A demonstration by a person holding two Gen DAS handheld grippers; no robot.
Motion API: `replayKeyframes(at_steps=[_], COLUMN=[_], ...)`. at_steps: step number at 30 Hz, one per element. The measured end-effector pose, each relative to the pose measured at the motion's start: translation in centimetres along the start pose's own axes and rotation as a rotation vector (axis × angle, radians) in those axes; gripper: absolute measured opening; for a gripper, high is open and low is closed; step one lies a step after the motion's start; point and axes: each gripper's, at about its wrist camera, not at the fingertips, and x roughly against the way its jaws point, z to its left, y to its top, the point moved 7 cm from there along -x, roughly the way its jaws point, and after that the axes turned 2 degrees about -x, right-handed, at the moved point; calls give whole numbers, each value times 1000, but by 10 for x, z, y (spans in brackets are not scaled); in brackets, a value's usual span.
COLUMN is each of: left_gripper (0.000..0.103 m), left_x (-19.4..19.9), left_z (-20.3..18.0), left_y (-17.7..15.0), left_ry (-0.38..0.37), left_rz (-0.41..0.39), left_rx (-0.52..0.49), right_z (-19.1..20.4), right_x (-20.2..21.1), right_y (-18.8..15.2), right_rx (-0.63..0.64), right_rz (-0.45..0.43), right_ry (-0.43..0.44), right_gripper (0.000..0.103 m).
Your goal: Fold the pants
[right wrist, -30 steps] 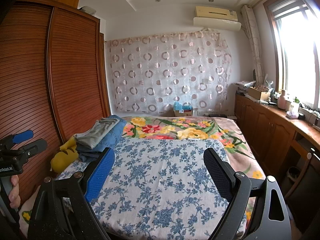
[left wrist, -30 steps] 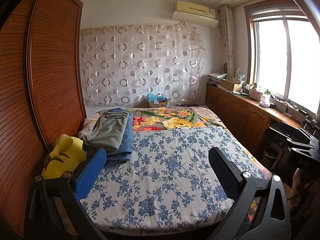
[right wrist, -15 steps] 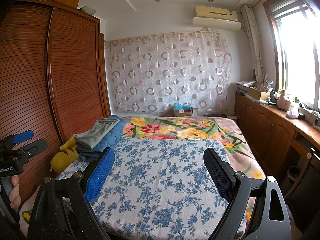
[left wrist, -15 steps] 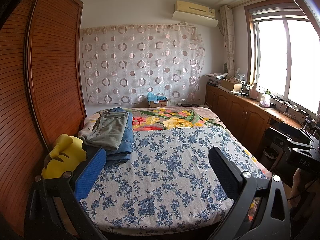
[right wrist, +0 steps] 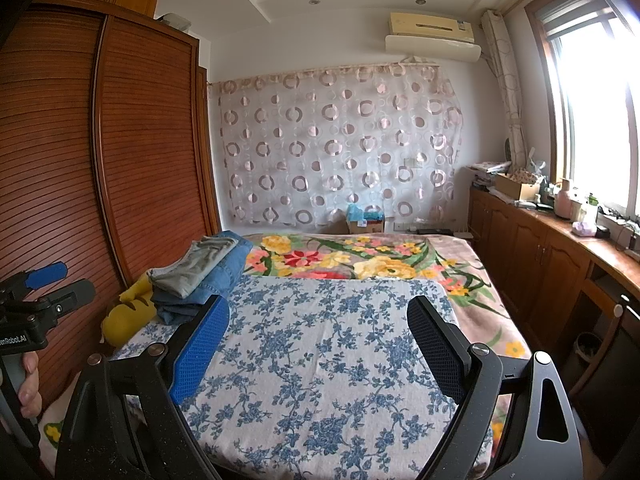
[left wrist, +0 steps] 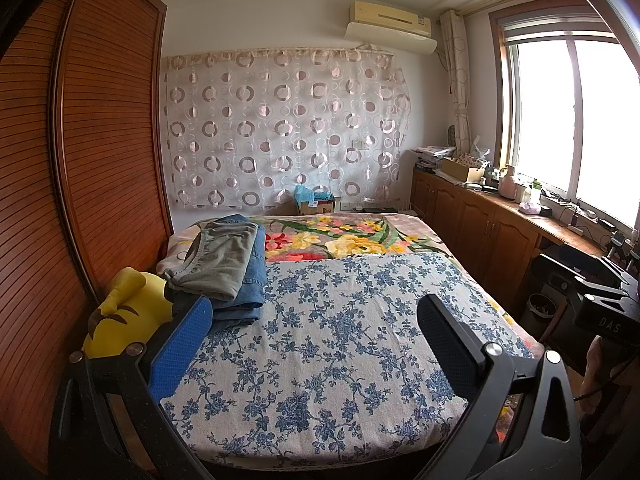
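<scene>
A stack of folded pants lies at the far left of the bed: grey-green pants [left wrist: 218, 256] on top of blue jeans [left wrist: 250, 288]. The stack also shows in the right wrist view, with the grey-green pants [right wrist: 192, 266] over the jeans [right wrist: 224, 276]. My left gripper [left wrist: 314, 320] is open and empty, held above the near end of the blue-flowered sheet [left wrist: 320, 340]. My right gripper [right wrist: 318, 320] is open and empty over the same sheet [right wrist: 320, 360]. Both are well short of the stack.
A yellow plush toy [left wrist: 124, 316] lies against the wooden wardrobe [left wrist: 100, 160] left of the stack. A bright flowered blanket [left wrist: 348, 240] covers the far part of the bed. Low wooden cabinets [left wrist: 480, 228] with clutter run along the right under the window.
</scene>
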Motion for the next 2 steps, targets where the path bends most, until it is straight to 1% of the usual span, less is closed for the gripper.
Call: replayKeyframes(at_steps=[2], left_gripper=[102], left_x=[0], left_z=[0], left_y=[0], left_ry=[0], left_rz=[0], left_rx=[-1], right_z=[1], right_x=[0], right_y=[0], right_rx=[-1], right_rz=[1], right_ry=[0], right_gripper=[91])
